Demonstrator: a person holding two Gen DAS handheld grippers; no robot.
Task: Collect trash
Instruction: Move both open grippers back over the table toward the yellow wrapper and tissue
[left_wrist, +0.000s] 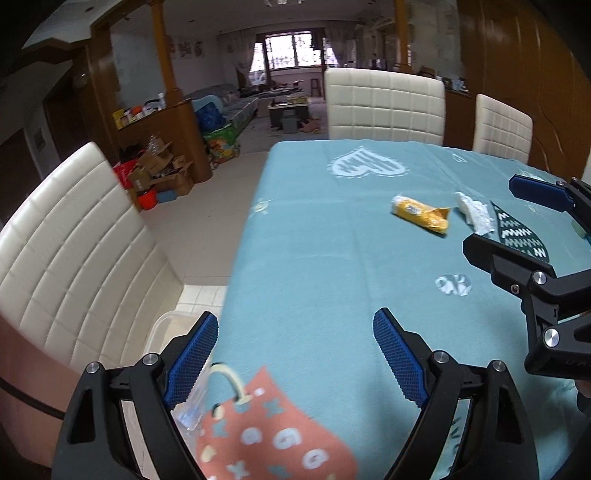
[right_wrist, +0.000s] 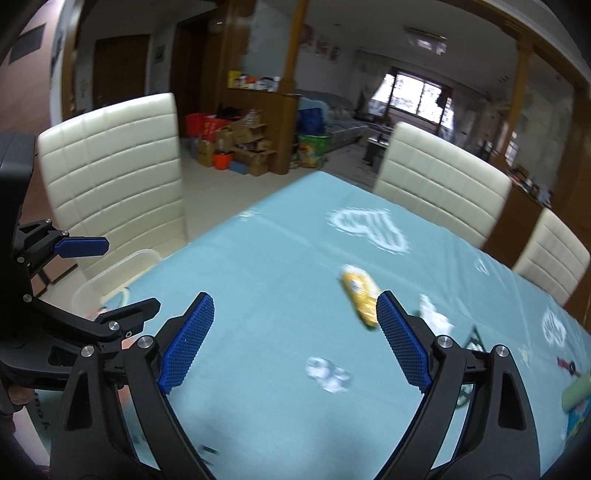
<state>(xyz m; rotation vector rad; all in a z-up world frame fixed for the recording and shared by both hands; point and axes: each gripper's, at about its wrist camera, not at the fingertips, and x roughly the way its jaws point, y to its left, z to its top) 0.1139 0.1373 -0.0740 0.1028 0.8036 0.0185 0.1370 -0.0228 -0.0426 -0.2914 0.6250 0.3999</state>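
A yellow snack wrapper (left_wrist: 421, 214) lies on the blue tablecloth (left_wrist: 314, 240), with a crumpled white tissue (left_wrist: 474, 214) just right of it. In the right wrist view the wrapper (right_wrist: 358, 295) sits ahead, near my right finger, and the tissue (right_wrist: 436, 314) lies beyond it. My left gripper (left_wrist: 295, 343) is open and empty over the table's left edge. My right gripper (right_wrist: 295, 332) is open and empty above the cloth; it also shows in the left wrist view (left_wrist: 498, 218), close to the tissue. A clear plastic bin (right_wrist: 110, 273) stands on the chair seat by the table.
White padded chairs (left_wrist: 384, 107) (left_wrist: 70, 251) stand around the table. A green object (right_wrist: 576, 395) lies at the right edge. Boxes (left_wrist: 159, 173) clutter the floor behind. The clear plastic bin (left_wrist: 162, 332) is below the table's left edge.
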